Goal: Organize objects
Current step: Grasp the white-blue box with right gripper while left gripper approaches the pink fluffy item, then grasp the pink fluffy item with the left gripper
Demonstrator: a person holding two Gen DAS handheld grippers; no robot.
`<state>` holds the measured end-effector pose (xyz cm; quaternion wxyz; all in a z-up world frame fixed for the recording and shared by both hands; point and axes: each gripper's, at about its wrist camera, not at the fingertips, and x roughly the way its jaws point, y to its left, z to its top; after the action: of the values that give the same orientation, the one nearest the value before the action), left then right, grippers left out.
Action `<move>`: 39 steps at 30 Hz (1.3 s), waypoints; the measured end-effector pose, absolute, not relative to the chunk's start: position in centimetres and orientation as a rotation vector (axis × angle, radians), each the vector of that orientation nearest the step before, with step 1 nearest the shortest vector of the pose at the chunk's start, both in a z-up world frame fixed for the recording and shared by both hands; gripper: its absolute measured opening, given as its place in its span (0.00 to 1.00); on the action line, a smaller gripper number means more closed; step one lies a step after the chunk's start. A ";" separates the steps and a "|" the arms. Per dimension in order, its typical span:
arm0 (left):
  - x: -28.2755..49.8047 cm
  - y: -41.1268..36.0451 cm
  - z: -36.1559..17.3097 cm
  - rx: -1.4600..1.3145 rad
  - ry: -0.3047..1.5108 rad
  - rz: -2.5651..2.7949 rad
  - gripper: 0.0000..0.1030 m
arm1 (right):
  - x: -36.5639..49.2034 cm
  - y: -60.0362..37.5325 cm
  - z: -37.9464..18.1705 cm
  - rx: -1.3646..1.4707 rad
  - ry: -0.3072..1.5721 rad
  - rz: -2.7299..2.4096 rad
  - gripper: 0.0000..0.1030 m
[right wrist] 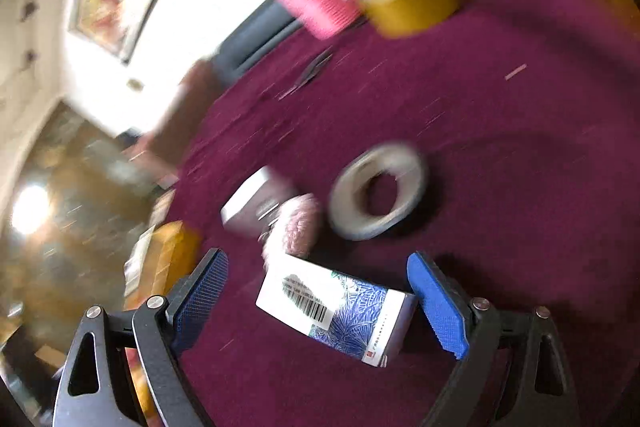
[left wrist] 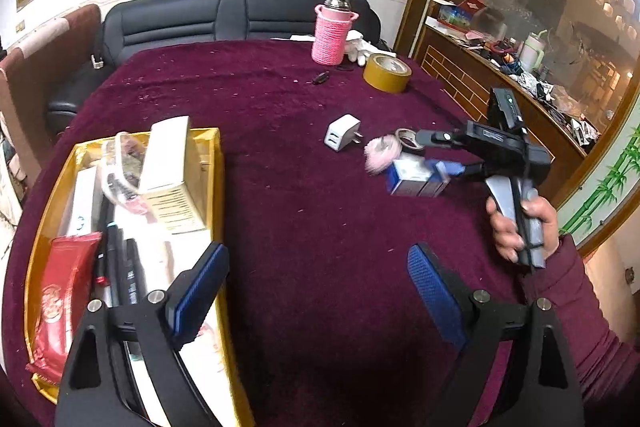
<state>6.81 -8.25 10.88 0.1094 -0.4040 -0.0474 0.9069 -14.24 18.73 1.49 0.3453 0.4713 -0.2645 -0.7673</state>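
A gold tray (left wrist: 40, 239) at the left of the maroon-covered table holds several things: a cream carton, pens, a red packet. My left gripper (left wrist: 316, 259) hangs open and empty over the tray's right edge. At the right, a hand holds my right gripper (left wrist: 430, 153) low over a small blue-and-white box (left wrist: 412, 179). In the blurred right wrist view that box (right wrist: 340, 311) lies on the cloth between the wide-open fingers of the right gripper (right wrist: 316, 267). It is close to the right pad (right wrist: 436, 307) and far from the left one.
Near the box lie a pink fluffy item (left wrist: 380, 153), a small tape ring (left wrist: 406, 139) and a white charger (left wrist: 342, 138). Farther back stand a yellow tape roll (left wrist: 387, 73) and a pink-sleeved flask (left wrist: 330, 35). A dark sofa (left wrist: 180, 23) runs behind; a cluttered cabinet ledge (left wrist: 520, 75) is at the right.
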 end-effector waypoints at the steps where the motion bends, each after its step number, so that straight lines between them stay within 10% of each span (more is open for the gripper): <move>1: 6.5 -8.0 10.8 -1.186 -0.141 2.659 0.88 | -14.0 18.2 1.5 1.209 -0.690 -1.913 0.92; 14: 3.7 -5.9 11.0 -1.160 -0.129 2.659 0.88 | -7.6 9.5 2.8 1.131 0.105 -2.284 0.92; 16: 3.1 -6.0 10.9 -1.169 -0.135 2.661 0.88 | -7.2 8.6 2.1 1.149 0.227 -2.338 0.70; 17: 2.6 -5.9 10.9 -1.174 -0.137 2.660 0.88 | -7.4 8.6 1.6 1.180 0.236 -2.341 0.34; 39: -9.4 8.1 4.8 -1.138 0.142 2.528 0.87 | -9.6 23.2 1.4 1.422 -0.409 -2.624 0.36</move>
<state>-9.36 8.05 4.81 0.1821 -0.4030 0.0504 0.8955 -9.61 23.24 1.42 0.0644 0.4709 -0.1355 -0.8693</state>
